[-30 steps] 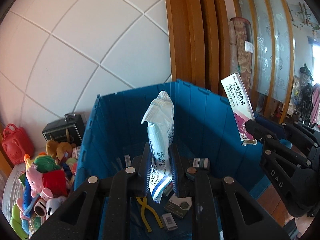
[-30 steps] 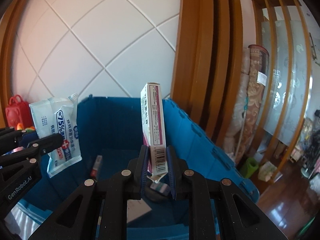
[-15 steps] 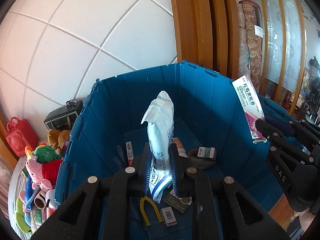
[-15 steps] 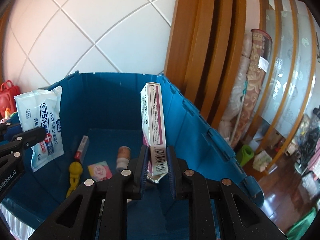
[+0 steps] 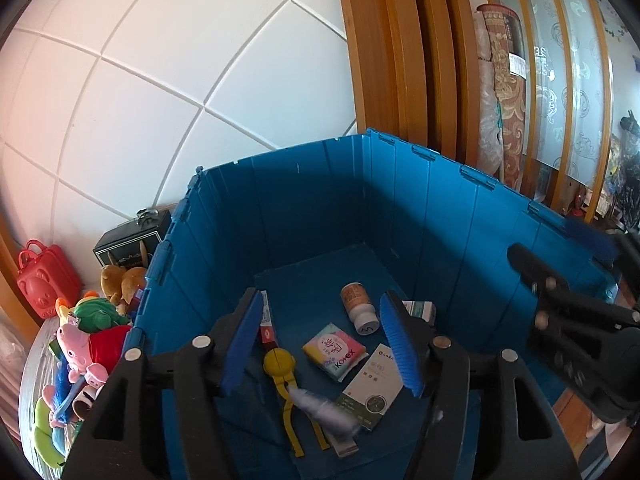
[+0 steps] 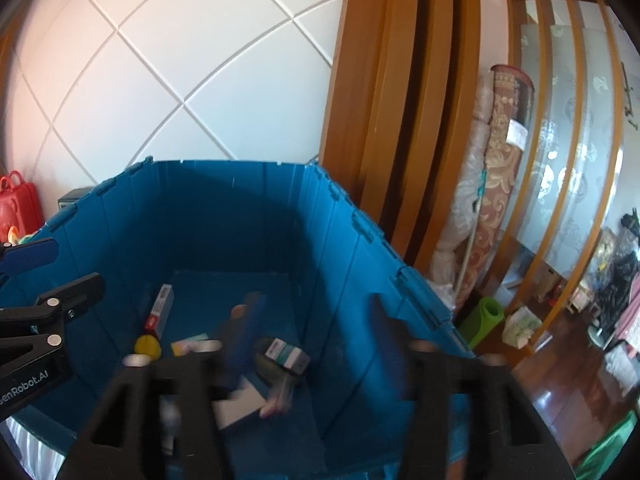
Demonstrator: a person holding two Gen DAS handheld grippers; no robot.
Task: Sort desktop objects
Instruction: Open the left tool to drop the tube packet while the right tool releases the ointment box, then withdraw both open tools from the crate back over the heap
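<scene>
Both grippers are being held over a deep blue crate, which is standing against a white panelled wall beside wooden framing. The left gripper is being seen with its jaws just opened and spread apart, nothing being pressed between the blue pads; a blurred white wipes pack is being caught in mid-fall below them, above the crate floor. The right gripper is likewise being shown released, its jaws having just been opening, their outlines being smeared by motion, and a blurred pink-and-white ointment box is being seen dropping beneath them inside the crate. On the crate floor several items are lying: a yellow-handled tool, a Kotex pack, a small bottle on its side, a dark green and white flat box, and a red and white tube box near the left wall. A small teal and white carton is being seen near the crate's middle in the right wrist view. Outside the crate, to its left, a pile of plush toys, a red toy case and a black box are being kept. Rolled rugs are leaning by the glass partition at the right.
</scene>
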